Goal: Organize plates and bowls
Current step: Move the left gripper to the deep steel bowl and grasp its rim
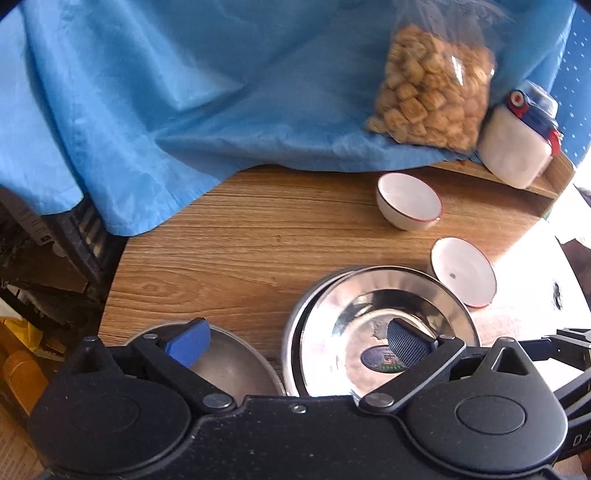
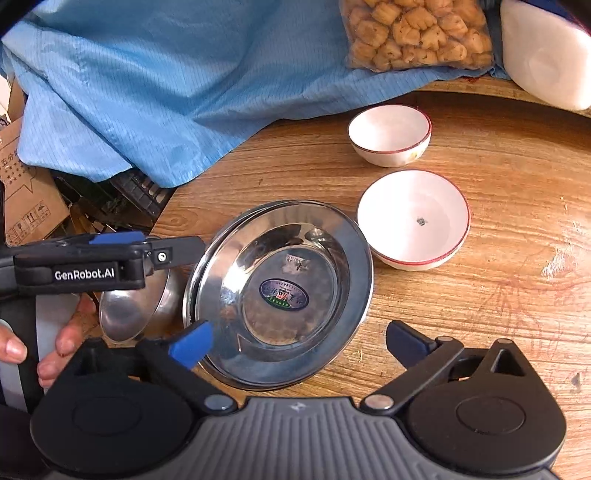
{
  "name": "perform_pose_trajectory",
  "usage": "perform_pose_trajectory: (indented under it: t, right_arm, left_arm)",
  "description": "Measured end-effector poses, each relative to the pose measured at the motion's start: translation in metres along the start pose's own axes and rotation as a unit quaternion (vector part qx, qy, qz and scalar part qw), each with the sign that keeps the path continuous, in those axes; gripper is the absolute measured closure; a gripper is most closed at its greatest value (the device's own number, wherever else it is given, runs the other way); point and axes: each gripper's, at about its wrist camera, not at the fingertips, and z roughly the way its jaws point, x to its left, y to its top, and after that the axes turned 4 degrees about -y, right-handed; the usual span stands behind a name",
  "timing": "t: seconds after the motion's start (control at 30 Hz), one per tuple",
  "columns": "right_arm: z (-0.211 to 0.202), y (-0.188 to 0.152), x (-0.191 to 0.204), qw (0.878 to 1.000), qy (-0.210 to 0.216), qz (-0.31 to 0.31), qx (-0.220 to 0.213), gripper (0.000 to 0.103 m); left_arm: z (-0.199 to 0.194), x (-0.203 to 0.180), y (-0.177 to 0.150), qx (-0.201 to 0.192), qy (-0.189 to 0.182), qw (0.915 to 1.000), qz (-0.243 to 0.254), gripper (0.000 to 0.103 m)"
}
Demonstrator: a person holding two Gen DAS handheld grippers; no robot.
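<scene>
Your left gripper is spread wide, one finger over the small steel dish and the other over the stacked steel plates, gripping nothing. Your right gripper is also wide and empty, low over the near rim of those plates on the wooden worktop. Just right of the stack sits a white red-rimmed bowl (a dark speck inside), with a smaller white bowl beyond it. At the far edge, a bag of snacks lies on blue cloth, beside a white container.
</scene>
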Motion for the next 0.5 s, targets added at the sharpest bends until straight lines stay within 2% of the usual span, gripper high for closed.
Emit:
perform_pose_trajectory:
  t: [0.17,0.27,0.5]
  right_arm:
    - [-0.004,0.004,0.01,1.0,-0.014,-0.025,-0.013,0.001]
    - [-0.006,0.006,0.02,0.998,-0.016,-0.049,-0.024,0.001]
    - [-0.007,0.018,0.04,0.994,-0.004,-0.092,-0.052,0.0]
  left_arm:
    - [-0.008,0.015,-0.001,-0.012,0.021,0.9995,-0.021,0.001]
    - [-0.015,0.03,-0.001,-0.015,0.049,0.9979,-0.041,0.001]
    - [-0.031,0.068,-0.01,-0.016,0.106,0.9897,-0.095,0.001]
